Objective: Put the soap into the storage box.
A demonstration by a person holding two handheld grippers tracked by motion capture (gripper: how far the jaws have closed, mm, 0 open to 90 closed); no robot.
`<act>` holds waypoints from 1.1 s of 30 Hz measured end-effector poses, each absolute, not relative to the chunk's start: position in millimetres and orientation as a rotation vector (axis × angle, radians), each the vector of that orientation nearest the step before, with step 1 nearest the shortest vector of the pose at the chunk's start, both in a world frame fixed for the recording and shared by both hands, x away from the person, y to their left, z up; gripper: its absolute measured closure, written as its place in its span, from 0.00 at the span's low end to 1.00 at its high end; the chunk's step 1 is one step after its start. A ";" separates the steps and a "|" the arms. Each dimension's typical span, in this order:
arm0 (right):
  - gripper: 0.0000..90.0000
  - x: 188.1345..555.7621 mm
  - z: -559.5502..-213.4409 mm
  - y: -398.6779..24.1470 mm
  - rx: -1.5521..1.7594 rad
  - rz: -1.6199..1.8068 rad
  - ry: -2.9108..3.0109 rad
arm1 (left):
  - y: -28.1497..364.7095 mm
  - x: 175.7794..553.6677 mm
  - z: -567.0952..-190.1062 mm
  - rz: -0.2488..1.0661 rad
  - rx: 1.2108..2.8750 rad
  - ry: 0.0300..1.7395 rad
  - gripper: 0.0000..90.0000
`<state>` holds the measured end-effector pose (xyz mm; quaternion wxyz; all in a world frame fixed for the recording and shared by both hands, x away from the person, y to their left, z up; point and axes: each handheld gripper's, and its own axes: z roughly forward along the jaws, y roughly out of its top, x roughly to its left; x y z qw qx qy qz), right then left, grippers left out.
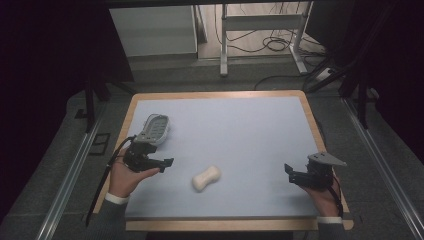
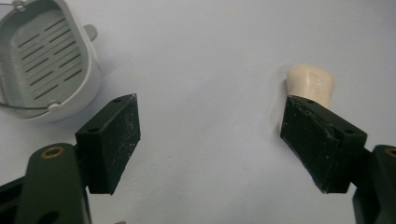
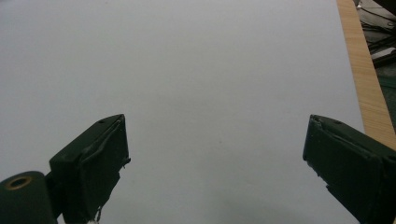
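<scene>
Left gripper (image 1: 161,165): jaws wide, empty, aimed toward soap (image 1: 206,178) at its 3 o'clock | dish (image 1: 153,129): at 12 o'clock, empty, ready to receive | right gripper (image 1: 291,173): wide, empty, parked clear | mat (image 1: 240,130).

The worktop (image 1: 240,125) lies bare across its middle, far half and right side, leaving wide passage there. Two things stand in the way on the left: a grey slotted basket (image 1: 154,129) near the left edge, and a cream bone-shaped piece (image 1: 206,178) toward the near middle, well apart from each other.
</scene>
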<state>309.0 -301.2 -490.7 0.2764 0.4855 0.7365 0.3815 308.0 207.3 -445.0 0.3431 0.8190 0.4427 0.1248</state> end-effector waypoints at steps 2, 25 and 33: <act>0.07 309.2 -491.3 -301.3 1.304 1.016 1.978 | 204.2 309.1 -446.1 0.320 2.141 1.144 0.22; 0.07 309.1 -492.8 -300.2 1.299 1.015 2.005 | 147.2 313.3 -453.3 0.263 2.305 0.984 0.21; 0.07 310.0 -494.5 -301.7 1.309 1.002 2.004 | 129.4 315.9 -461.9 0.241 2.345 0.958 0.22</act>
